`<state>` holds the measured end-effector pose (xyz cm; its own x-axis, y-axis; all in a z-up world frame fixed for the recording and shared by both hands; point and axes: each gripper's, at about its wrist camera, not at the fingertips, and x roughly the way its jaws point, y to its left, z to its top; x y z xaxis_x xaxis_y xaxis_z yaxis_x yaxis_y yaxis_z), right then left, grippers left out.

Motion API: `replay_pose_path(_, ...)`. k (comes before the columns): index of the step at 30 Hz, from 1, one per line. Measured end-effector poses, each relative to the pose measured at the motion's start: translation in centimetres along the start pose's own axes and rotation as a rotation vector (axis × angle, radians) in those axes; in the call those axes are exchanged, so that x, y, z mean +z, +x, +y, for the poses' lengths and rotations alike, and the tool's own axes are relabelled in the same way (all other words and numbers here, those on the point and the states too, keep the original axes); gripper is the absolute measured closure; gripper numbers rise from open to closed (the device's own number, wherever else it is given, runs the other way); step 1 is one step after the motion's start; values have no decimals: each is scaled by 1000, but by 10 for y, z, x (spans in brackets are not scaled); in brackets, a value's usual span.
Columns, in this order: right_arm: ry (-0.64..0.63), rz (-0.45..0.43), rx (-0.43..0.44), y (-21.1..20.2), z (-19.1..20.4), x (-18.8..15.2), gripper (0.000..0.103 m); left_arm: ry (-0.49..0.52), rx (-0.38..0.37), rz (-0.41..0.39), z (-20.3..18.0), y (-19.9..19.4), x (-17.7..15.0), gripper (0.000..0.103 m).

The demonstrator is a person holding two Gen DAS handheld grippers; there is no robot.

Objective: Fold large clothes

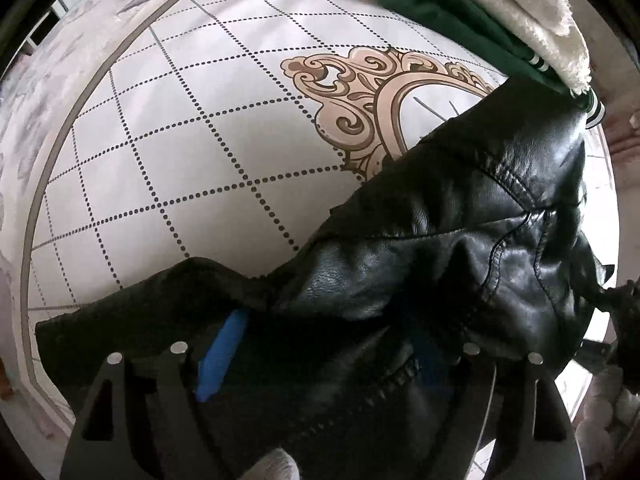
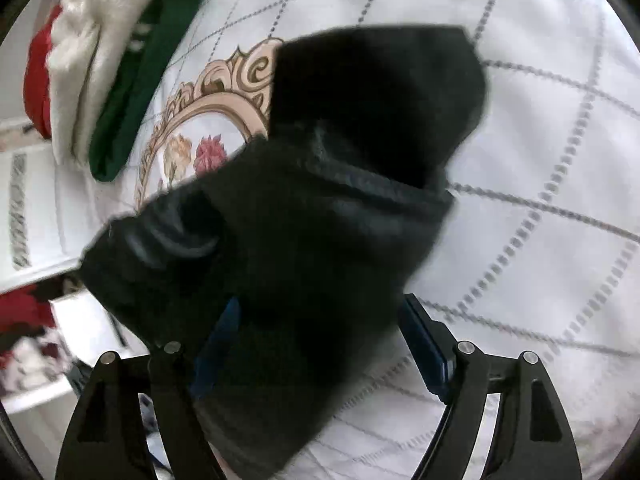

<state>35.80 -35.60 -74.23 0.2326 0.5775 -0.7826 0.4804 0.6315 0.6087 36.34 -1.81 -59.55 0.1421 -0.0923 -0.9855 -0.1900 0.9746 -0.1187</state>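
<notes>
Here the left gripper (image 1: 320, 360) is largely buried: black leather jacket (image 1: 440, 240) fills the gap between its fingers, only one blue pad (image 1: 222, 356) peeks out on the left side and the other is covered, so I cannot tell whether the jaws pinch the leather or merely sit under it. A bit of white glove (image 1: 276, 464) shows at the bottom edge.

The right gripper (image 2: 316, 344) stands spread wide, with both blue pads (image 2: 426, 344) apart and a dark fold of the jacket (image 2: 304, 220) draped between them, touching the left pad and clear of the right one. That view is blurred.

From the left jaws the jacket runs up and to the right, over the quilted bedspread (image 1: 180, 140) with its ornate medallion (image 1: 360, 92). Beyond lie a green garment (image 1: 448, 12) and a cream fleecy one (image 1: 520, 4), cut off by the frame.
</notes>
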Motion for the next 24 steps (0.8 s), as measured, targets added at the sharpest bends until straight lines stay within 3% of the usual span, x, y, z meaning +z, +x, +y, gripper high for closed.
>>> replay_pose_path(2,31,-29,46,-6,-3,-4,78,4,10,1,-3,0,1,23)
replay_pose_path(3,93,-62,90,-16,-11,-13,86,5,9,4,-4,0,2,23)
replay_pose_path(5,189,-90,121,-35,-27,-33,90,38,8,6,-12,-4,1,23)
replay_pose_path(8,252,-48,10,-52,-52,-71,86,117,18,12,-32,-14,-11,23)
replay_pose_path(9,235,15,-71,-55,-58,-81,70,140,29,8,-38,-19,-17,23)
replay_pose_path(11,219,62,-176,-70,-63,-96,58,176,42,-1,-48,-29,-29,23)
replay_pose_path(14,118,-32,-292,-112,-38,-108,58,184,45,-7,-53,-33,-42,23)
replay_pose_path(17,-13,-64,-203,-124,5,-104,58,161,40,3,-53,-24,-47,23)
replay_pose_path(20,-151,-34,-127,-87,58,-87,59,139,24,9,-47,-18,-52,23)
replay_pose_path(22,-215,-22,-142,-58,78,-70,59,141,23,9,-46,-16,-53,21)
replay_pose_path(24,-270,35,-221,-13,91,-49,59,141,21,5,-44,-15,-54,21)
